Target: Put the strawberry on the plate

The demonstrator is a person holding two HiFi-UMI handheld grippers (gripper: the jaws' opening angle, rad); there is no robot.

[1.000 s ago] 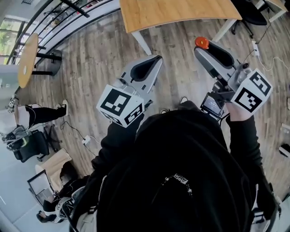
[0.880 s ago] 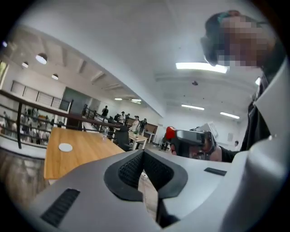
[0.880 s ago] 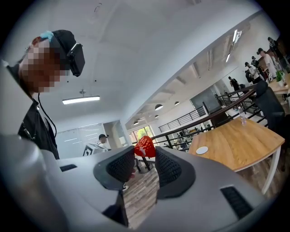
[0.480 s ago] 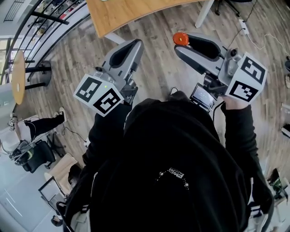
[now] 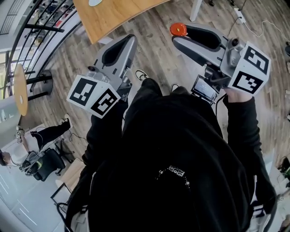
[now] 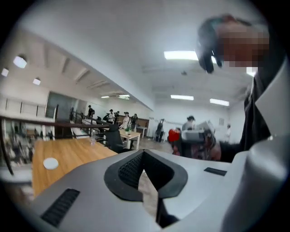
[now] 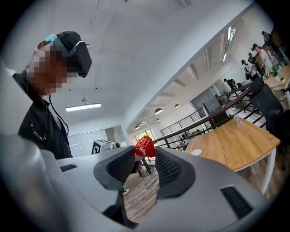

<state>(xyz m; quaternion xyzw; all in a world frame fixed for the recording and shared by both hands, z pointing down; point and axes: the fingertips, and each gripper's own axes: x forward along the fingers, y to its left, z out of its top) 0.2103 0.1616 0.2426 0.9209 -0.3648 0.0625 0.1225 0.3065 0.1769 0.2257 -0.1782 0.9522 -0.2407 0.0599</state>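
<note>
Wood floor [image 5: 158, 63] under a person in a black top [image 5: 172, 149]. Left gripper [image 5: 130, 38] is closed up, nothing in it. Right gripper [image 5: 179, 34] is pinching the strawberry [image 7: 145, 146] at its tips, up off the floor. Farther out, 1 wooden table [image 5: 120, 13] with a white plate [image 5: 94, 2].

Wooden table [image 5: 118, 14] over plank floor [image 5: 68, 56] — round side table [image 5: 20, 90] aside.

The wooden table [image 5: 122, 16] juts in at the upper left, and over its top we have open room around the white plate [image 6: 50, 163]; plank floor [image 5: 158, 59] lies clear between it and us. The railing [image 5: 45, 28] and a round side table [image 5: 20, 88] close our left; a white table leg [image 5: 195, 9] stands at upper right.
</note>
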